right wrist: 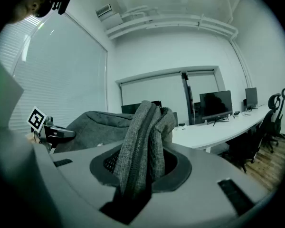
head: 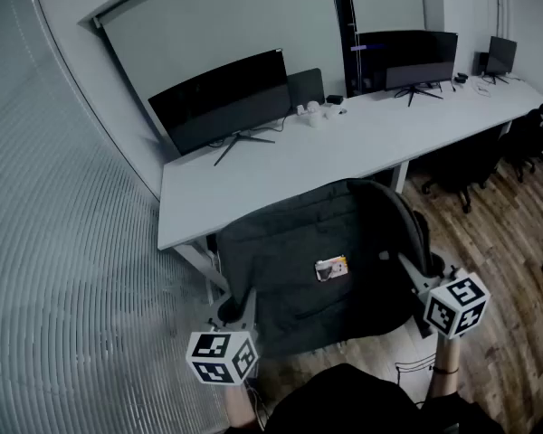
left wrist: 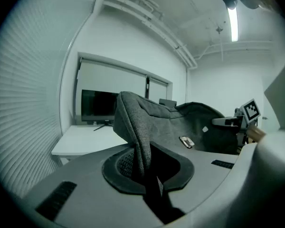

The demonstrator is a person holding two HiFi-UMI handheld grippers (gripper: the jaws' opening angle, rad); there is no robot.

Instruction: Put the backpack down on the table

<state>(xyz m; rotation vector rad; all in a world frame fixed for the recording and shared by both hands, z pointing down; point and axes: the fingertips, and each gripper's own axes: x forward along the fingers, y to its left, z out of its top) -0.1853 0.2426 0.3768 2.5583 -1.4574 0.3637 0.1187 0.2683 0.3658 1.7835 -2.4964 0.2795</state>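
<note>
head view shows backpack (head: 317, 269) stretched sideways between left claw (head: 237, 308) and right claw (head: 413, 274).

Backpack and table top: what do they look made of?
The backpack looks like grey woven fabric, matte and soft. The right gripper view shows a mottled weave up close, and the fabric folds and bunches limply. The table top looks like smooth white laminate or painted board, with a flat, even, low-sheen surface. Its core cannot be told.

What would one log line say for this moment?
left gripper: shut on backpack | right gripper: shut on backpack | backpack: held up before table, not yet down
</note>
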